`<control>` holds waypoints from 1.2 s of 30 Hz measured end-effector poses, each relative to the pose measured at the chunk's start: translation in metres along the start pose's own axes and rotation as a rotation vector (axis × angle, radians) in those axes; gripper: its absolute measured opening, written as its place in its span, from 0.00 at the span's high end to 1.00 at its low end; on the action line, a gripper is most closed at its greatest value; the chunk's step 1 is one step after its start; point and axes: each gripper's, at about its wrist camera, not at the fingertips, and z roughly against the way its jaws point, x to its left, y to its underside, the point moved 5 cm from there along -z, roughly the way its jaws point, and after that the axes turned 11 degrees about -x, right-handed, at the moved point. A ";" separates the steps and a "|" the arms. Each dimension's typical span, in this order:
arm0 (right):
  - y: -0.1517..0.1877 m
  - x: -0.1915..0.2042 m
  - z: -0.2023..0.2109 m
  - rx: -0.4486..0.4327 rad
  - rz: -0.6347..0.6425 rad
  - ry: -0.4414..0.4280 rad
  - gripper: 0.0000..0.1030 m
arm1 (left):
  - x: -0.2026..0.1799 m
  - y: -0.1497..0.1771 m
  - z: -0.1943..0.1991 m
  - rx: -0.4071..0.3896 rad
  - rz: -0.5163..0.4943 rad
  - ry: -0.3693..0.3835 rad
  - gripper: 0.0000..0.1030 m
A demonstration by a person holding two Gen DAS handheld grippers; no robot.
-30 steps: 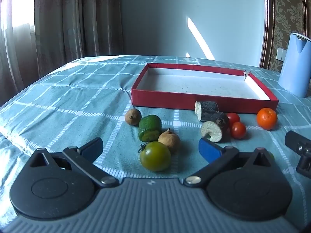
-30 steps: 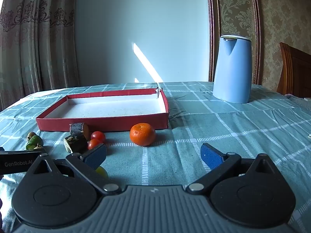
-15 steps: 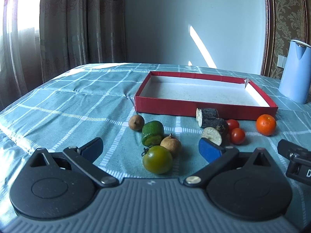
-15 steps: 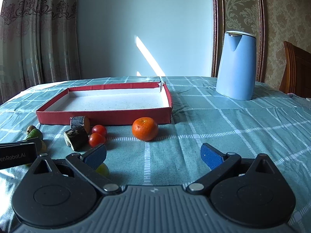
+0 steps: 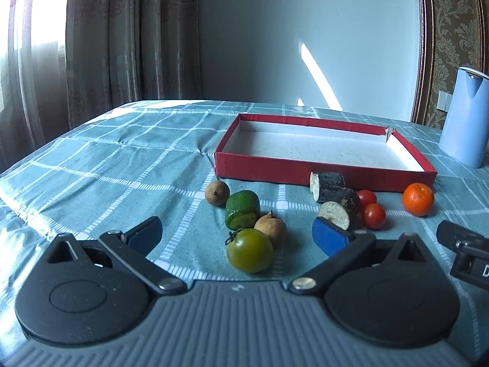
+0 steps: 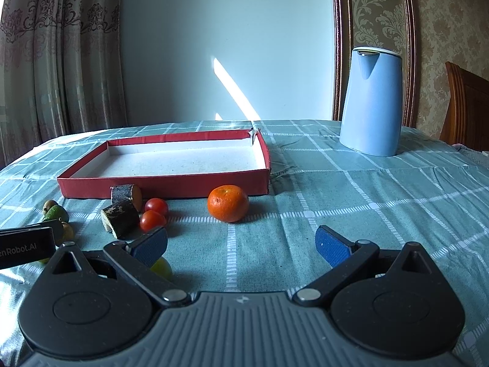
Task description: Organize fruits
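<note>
Clearly nothing is sorted yet: the red tray [image 5: 324,171], at centre of both views, holds no fruit, and all pieces lie on the counter [image 5: 122,168] along its near wall. The green tomato [image 5: 249,254] sits low at centre between the left tongs [image 5: 237,235], which are released and hold nothing. The orange [image 6: 228,203] lies ahead of the right tongs [image 6: 241,243], also released. Free cloth is at right, before the blue kettle [image 6: 370,104]; the tray wall is low to cross, I think.
</note>
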 end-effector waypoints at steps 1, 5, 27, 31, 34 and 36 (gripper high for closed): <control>0.000 0.000 0.000 0.000 -0.001 -0.001 0.00 | 0.000 0.000 0.000 0.002 0.000 0.000 0.00; 0.000 0.000 0.000 0.002 -0.003 -0.002 0.00 | 0.001 0.001 0.000 0.008 0.001 -0.003 0.00; 0.000 0.000 0.000 -0.002 -0.003 0.000 0.00 | 0.002 0.002 -0.005 0.034 0.018 0.008 0.00; 0.000 -0.001 0.001 -0.003 -0.003 0.001 0.00 | 0.002 0.002 -0.005 0.032 0.017 0.009 0.00; 0.000 0.000 0.001 -0.004 -0.002 0.000 0.00 | 0.002 0.002 -0.005 0.032 0.018 0.009 0.00; 0.000 0.000 0.001 -0.004 -0.002 0.001 0.00 | 0.002 0.002 -0.005 0.031 0.017 0.009 0.00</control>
